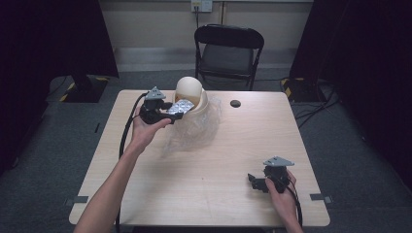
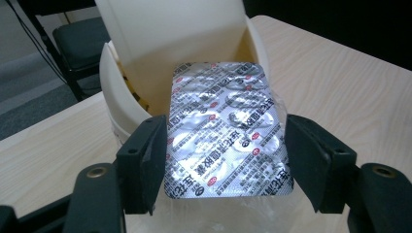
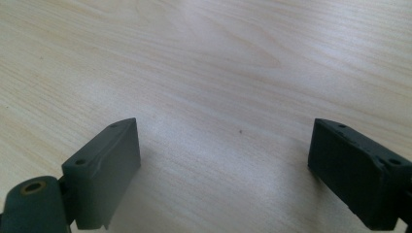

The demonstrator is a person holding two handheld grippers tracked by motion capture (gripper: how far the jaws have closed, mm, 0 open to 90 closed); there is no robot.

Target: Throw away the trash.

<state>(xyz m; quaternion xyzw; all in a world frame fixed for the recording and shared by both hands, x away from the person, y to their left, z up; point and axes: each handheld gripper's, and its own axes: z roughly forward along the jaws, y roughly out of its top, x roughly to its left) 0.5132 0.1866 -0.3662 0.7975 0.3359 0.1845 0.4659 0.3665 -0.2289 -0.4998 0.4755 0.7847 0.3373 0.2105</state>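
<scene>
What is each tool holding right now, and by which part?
The left tool is clamped on the silver blister pack, gripping its two long side edges near the end closest to the hand. The right tool holds nothing; its jaws stand open.

Left gripper [image 1: 171, 112] raised, fingers clamped; right gripper [image 1: 253, 180] low, fingers spread wide.

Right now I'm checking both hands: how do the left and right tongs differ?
The left tongs grip a silver blister pack at the cream bin; the right tongs stand wide open, holding nothing. The left is raised; the right sits low over the table. Both have black jaws.
</scene>
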